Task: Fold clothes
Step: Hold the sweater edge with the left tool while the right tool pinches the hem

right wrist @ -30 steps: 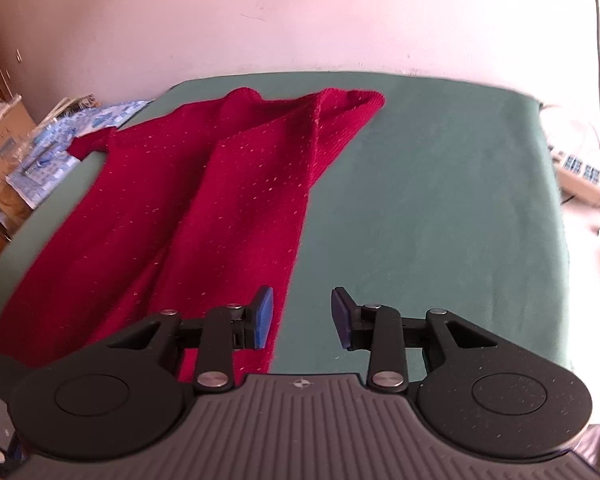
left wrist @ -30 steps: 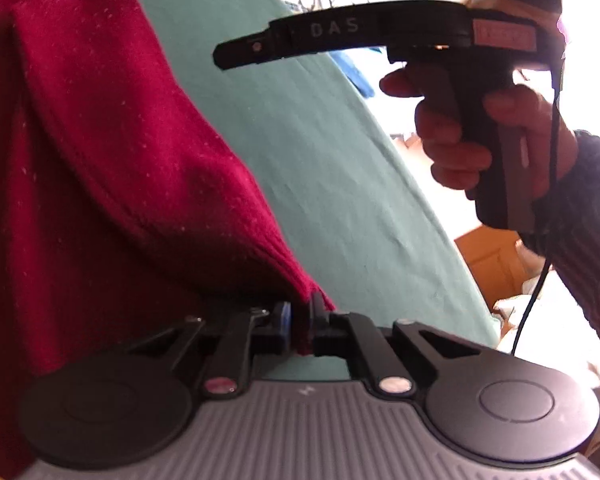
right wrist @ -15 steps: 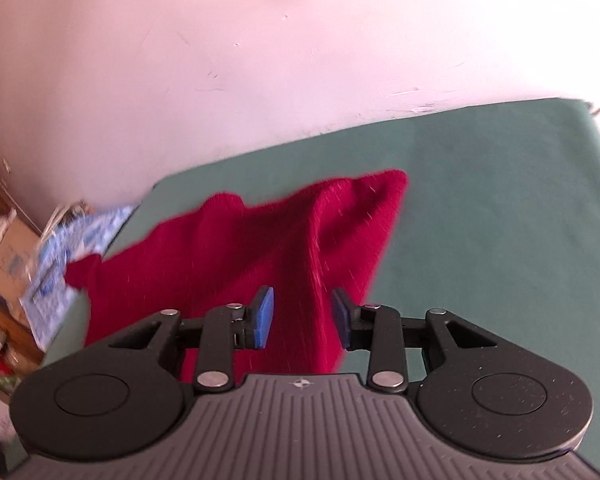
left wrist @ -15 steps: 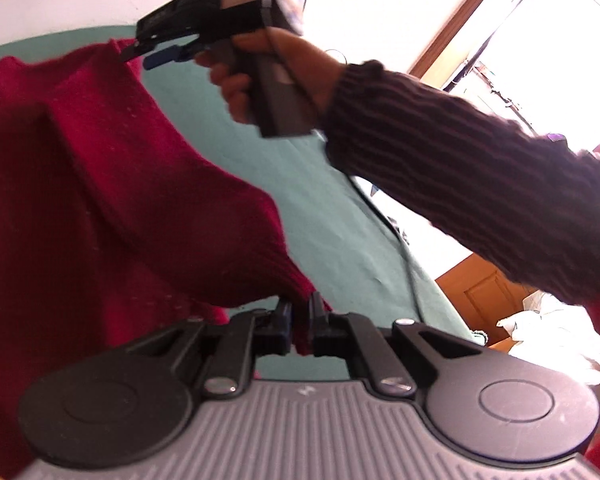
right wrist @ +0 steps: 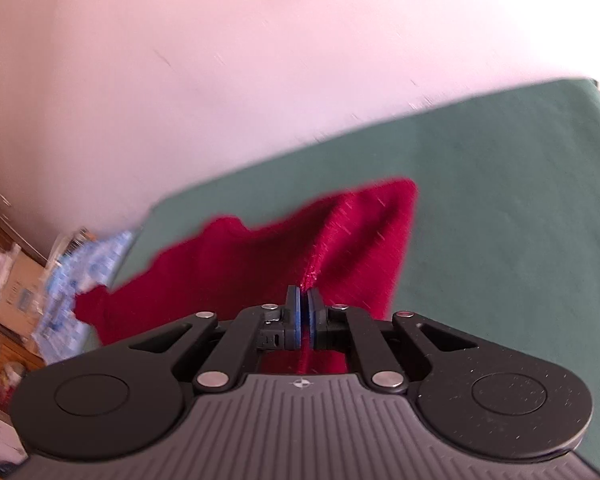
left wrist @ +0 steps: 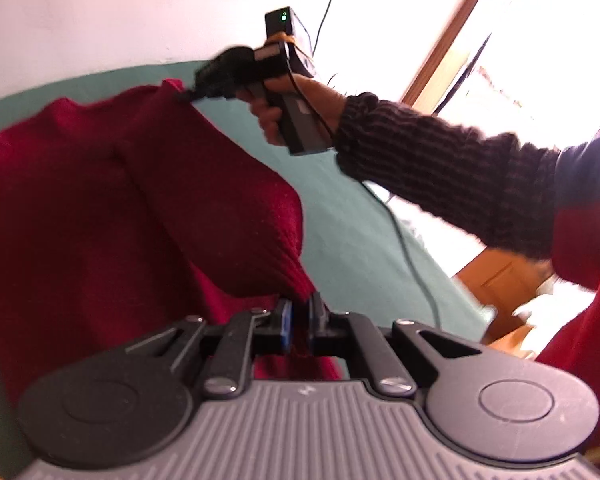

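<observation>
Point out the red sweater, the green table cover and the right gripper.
red sweater [left wrist: 100, 208], left wrist view, on its draped body.
green table cover [right wrist: 500, 184], right wrist view, on bare cloth.
right gripper [right wrist: 304, 300], right wrist view, between its fingertips.

A green-covered table [right wrist: 500, 200] carries a red knitted garment [right wrist: 260, 256]; wall behind.

Each gripper is black, with two round discs flanking a grey ribbed plate and silver screws on its linkage arms; the left gripper [left wrist: 298, 322] and right gripper [right wrist: 303, 318] have blue pads. The right hand [left wrist: 300, 108] emerges from a dark ribbed knit sleeve [left wrist: 452, 168]. A thin black cable [left wrist: 412, 248] trails from the handle.
</observation>
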`<action>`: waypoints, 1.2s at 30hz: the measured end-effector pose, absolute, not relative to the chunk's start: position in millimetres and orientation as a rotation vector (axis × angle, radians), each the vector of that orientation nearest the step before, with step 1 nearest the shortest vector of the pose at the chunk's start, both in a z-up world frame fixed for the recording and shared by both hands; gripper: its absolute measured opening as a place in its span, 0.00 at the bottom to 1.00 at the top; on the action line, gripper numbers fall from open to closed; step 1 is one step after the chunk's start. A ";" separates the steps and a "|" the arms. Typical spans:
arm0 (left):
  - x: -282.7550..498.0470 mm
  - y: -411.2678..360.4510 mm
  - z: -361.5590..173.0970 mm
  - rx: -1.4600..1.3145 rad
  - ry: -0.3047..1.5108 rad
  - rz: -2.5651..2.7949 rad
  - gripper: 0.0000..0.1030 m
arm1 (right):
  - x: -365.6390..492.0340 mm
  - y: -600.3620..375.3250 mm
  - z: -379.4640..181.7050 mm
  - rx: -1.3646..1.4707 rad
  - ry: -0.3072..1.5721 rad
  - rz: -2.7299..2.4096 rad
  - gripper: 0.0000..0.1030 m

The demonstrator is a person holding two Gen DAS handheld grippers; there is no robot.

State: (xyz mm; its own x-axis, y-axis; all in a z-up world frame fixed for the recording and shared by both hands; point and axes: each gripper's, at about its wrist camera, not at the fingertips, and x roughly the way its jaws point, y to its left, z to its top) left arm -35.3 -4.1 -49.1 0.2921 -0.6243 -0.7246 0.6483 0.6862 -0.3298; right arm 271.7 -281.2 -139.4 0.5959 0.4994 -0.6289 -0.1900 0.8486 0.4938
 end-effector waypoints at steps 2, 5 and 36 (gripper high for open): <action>-34.0 -2.8 -61.7 0.018 1.001 -0.846 0.00 | 267.3 -281.3 -152.4 0.410 0.881 0.407 0.07; -32.3 -9.8 -84.6 -0.012 1.080 -0.845 0.00 | 259.0 -282.2 -159.6 0.447 0.873 0.412 0.17; -54.1 -35.5 -146.3 -0.044 1.208 -0.832 0.01 | 332.8 -249.6 -159.5 0.386 0.757 0.197 0.08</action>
State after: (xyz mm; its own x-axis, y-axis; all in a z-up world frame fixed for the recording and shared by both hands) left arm -54.1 -35.5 -146.3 0.1036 -0.5862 -0.8035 0.5421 0.7106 -0.4485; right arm 332.8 -249.6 -159.5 0.7129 0.3097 -0.6292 -0.0355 0.9120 0.4086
